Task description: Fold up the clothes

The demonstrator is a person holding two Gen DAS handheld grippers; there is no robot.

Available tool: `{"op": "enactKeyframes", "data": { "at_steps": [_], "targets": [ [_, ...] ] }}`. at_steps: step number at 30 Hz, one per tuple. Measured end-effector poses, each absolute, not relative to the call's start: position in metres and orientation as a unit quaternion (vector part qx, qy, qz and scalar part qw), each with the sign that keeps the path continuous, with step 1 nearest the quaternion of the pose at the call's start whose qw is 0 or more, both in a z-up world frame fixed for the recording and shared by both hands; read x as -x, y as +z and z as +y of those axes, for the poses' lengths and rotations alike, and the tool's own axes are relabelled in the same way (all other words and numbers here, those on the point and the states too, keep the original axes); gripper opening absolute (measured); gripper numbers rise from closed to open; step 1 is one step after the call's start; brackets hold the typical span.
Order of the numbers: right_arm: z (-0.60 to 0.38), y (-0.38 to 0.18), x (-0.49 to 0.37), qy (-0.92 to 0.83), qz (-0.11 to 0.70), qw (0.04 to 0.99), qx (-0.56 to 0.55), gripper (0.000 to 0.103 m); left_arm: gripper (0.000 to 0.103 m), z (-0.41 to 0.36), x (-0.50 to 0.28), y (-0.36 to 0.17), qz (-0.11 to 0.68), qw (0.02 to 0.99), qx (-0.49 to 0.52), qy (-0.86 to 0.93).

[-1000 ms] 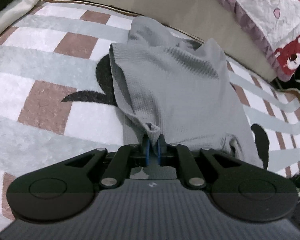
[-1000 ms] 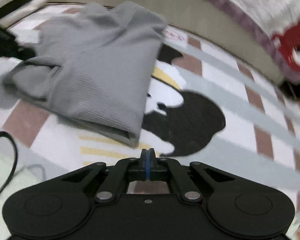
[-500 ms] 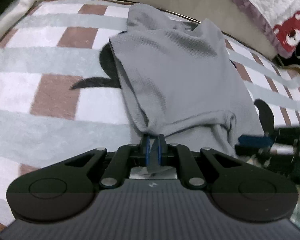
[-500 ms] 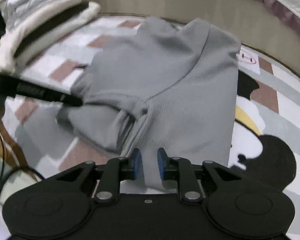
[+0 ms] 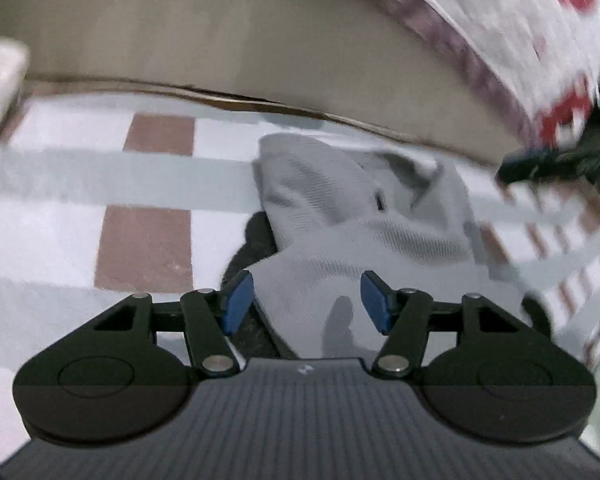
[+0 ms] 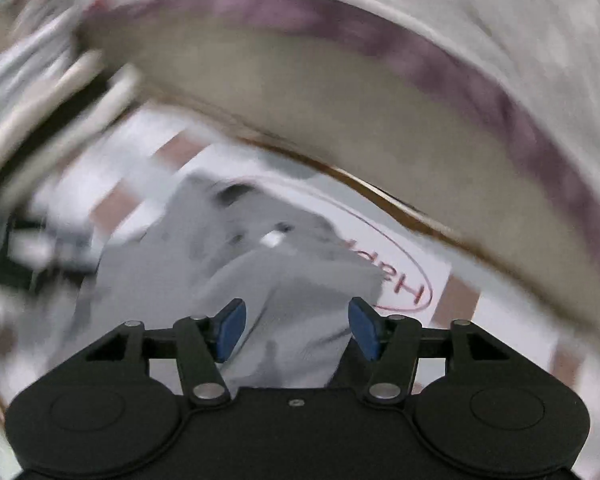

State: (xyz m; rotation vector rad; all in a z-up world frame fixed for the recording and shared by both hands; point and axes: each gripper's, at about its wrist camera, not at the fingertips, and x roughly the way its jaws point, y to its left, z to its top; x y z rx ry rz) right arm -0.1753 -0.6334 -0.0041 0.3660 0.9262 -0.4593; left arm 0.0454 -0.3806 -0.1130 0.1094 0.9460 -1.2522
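A grey knit garment [image 5: 352,232] lies folded over itself on the patterned rug [image 5: 100,184], its collar end toward the far edge. My left gripper [image 5: 307,305] is open, its blue pads on either side of the garment's near edge, gripping nothing. In the right wrist view the same garment [image 6: 284,280] shows blurred, and my right gripper [image 6: 296,330] is open over its near part. The right gripper also shows, dark and blurred, at the far right of the left wrist view [image 5: 540,164].
A beige bed base [image 5: 260,52] with a white and purple bear-print quilt [image 5: 500,20] runs along the far side. A stack of folded clothes [image 6: 40,92] sits at the left. The rug has brown, grey and white blocks and red lettering [image 6: 404,284].
Both grippers opened; the left let go of the grey fabric it had pinched. The garment now lies folded shorter, and both cameras moved forward toward its far end.
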Motion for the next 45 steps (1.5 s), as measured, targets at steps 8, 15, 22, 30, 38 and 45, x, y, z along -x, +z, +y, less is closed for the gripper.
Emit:
{"op": "enactKeyframes", "data": {
  "at_steps": [8, 15, 22, 30, 38, 45],
  "targets": [
    [-0.672, -0.072, 0.186, -0.295, 0.363, 0.823, -0.322, 0.063, 0.059, -0.398, -0.041, -0.139, 0.425, 0.684, -0.052, -0.590],
    [-0.671, -0.104, 0.181, -0.281, 0.317, 0.845, -0.325, 0.014, 0.010, -0.401, -0.007, -0.133, 0.326, 0.706, -0.111, -0.619],
    [-0.672, -0.110, 0.213, -0.348, 0.255, 0.834, -0.343, 0.011, 0.003, -0.406, -0.005, -0.113, 0.257, 0.753, -0.097, -0.597],
    [-0.668, -0.091, 0.195, -0.438, 0.342, 0.793, -0.251, 0.025, 0.009, -0.410, -0.022, -0.134, 0.325, 0.764, -0.088, -0.551],
    [-0.613, -0.056, 0.223, -0.304, 0.284, 0.853, -0.316, 0.032, 0.034, -0.410, -0.018, -0.122, 0.356, 0.698, -0.056, -0.620],
    [-0.529, -0.083, 0.206, -0.215, 0.398, 0.857, -0.246, 0.036, 0.035, -0.422, 0.035, -0.126, 0.297, 0.710, -0.246, -0.589]
  ]
}}
